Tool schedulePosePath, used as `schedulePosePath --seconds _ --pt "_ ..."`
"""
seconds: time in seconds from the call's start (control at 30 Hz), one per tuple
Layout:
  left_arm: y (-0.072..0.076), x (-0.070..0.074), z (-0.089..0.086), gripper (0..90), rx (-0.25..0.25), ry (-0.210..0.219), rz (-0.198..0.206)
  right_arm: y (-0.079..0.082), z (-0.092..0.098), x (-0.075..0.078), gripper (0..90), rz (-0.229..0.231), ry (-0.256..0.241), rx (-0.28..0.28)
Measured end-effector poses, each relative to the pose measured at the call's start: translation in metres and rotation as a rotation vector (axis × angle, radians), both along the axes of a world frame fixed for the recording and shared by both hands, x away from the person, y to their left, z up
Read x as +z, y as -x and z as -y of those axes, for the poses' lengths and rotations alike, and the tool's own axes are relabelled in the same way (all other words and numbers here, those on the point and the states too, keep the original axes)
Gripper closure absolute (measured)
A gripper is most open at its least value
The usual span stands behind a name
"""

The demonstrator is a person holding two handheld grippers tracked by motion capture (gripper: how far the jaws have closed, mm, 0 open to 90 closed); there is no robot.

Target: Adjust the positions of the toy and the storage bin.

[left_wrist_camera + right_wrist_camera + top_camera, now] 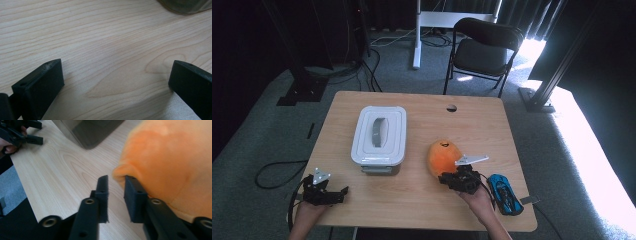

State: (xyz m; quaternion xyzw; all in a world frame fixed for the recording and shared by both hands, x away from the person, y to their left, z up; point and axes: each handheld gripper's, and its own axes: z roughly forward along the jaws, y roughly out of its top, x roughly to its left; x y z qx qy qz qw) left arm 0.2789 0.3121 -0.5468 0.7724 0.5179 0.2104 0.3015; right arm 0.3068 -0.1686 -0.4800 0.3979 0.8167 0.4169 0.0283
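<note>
1. On the desk [412,200], near its front edge, the right claw [116,185] is nosing at the orange plush toy [443,156], its jaws sitting slightly apart with nothing pinched.
2. The left claw [343,192] is resting wide apart.
3. Judging the step: approaching a grasp; next, the jaws need plush between them.

The left tool [343,191] lay low near the table's [422,200] front left corner, its jaws spread wide. The right tool [116,180] reached forward from the right hand [477,196], jaws narrowly parted with nothing between them.
</note>
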Motion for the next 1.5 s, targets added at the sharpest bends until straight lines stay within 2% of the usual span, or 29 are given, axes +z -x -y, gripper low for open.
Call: schedulePosePath --seconds 0.03,0.07,0.2,0.27,0.37,0.5,0.53,0.6,0.73,0.8,0.9,0.93,1.0,1.1,1.2,1.43,1.5 --pt "0.0 0.0 0.0 0.2 0.0 0.0 0.0 0.0 0.0 0.0 70.5 0.0 0.0 0.0" --pt "0.0 0.0 0.0 0.2 0.0 0.0 0.0 0.001 0.001 0.004 61.4 0.003 -0.019 0.015" --pt "0.0 0.0 0.0 0.2 0.0 0.0 0.0 0.001 0.015 0.019 49.5 0.048 -0.072 -0.028" --pt "0.0 0.0 0.0 0.2 0.001 0.001 0.001 -0.003 0.023 0.026 46.9 0.081 -0.063 -0.085" --pt "0.0 0.0 0.0 0.2 0.001 0.0 0.0 -0.014 0.032 0.033 42.2 0.095 -0.055 -0.169" --pt "0.0 0.0 0.0 0.2 0.001 0.0 0.0 -0.02 0.033 0.033 42.1 0.095 -0.047 -0.199" --pt "0.0 0.0 0.0 0.2 0.001 0.0 0.0 -0.032 0.031 0.027 41.1 0.08 -0.018 -0.225" --pt "0.0 0.0 0.0 0.2 0.001 0.0 0.0 -0.037 0.027 0.021 39.9 0.061 -0.014 -0.22" --pt "0.0 0.0 0.0 0.2 0.001 0.0 0.0 -0.042 0.019 0.01 37.7 0.057 0.034 -0.227" --pt "0.0 0.0 0.0 0.2 0.001 0.0 0.0 -0.042 0.016 0.005 37.9 0.073 0.034 -0.225" --pt "0.0 0.0 0.0 0.2 0.001 0.0 0.0 -0.037 0.008 -0.001 37.4 0.13 0.095 -0.209" --pt "0.0 0.0 0.0 0.2 0.001 0.0 0.0 -0.036 0.007 -0.003 35.8 0.142 0.094 -0.205" --pt "0.0 0.0 0.0 0.2 0.001 0.0 0.0 -0.035 0.003 -0.005 32.7 0.152 0.11 -0.177" --pt "0.0 0.0 0.0 0.2 0.001 0.0 0.0 -0.037 -0.002 -0.006 31.5 0.143 0.122 -0.163" --pt "0.0 0.0 0.0 0.2 0.001 0.001 0.0 -0.038 -0.006 -0.009 33.6 0.159 0.138 -0.155" --pt "0.0 0.0 0.0 0.2 0.001 0.0 0.0 -0.043 -0.017 -0.012 42.3 0.147 0.171 -0.133" --pt "0.0 0.0 0.0 0.2 0.001 0.0 0.0 -0.044 -0.018 -0.011 42.3 0.146 0.183 -0.128"
